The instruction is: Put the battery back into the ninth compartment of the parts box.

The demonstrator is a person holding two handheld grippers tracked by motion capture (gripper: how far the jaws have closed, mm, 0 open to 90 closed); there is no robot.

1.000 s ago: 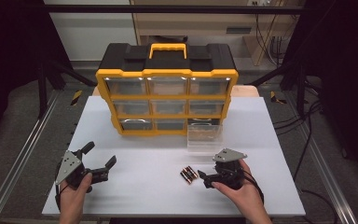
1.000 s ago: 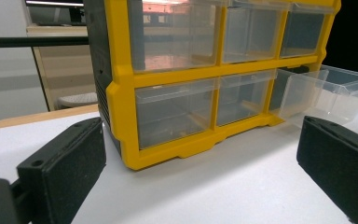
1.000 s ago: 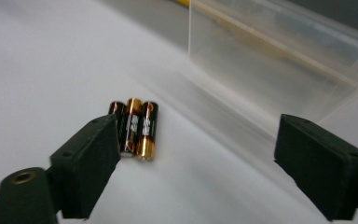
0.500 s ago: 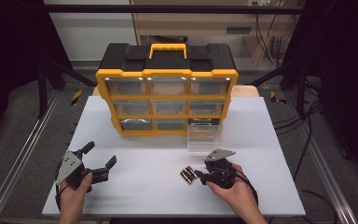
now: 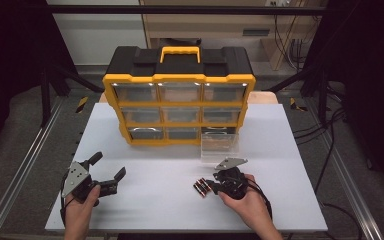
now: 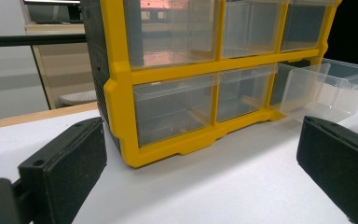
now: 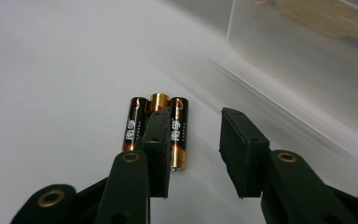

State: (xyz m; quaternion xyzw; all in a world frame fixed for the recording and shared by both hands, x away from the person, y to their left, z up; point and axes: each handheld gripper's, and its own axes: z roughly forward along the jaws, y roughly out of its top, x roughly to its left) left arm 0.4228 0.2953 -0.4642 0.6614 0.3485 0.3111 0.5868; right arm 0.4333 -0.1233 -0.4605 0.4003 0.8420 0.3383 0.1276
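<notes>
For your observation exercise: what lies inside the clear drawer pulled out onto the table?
The clear drawer looks empty through its walls; its far inner corner is too blurred to settle.

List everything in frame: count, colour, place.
Black-and-gold cylindrical batteries: 3, side by side on the table, just ahead of the right claw.
Yellow-and-black plastic drawer organiser: 1, nine clear drawer slots, at the table's far middle.
Clear plastic drawer: 1, pulled out, on the table in front of the organiser's lower right slot.
White table: 1, under everything.
Left claw: 1, black, jaws wide open, near left of the table, holding nothing.
Right claw: 1, black, jaws open, one jaw over the batteries.
Hands: 2, one on each claw, at the near edge.
</notes>
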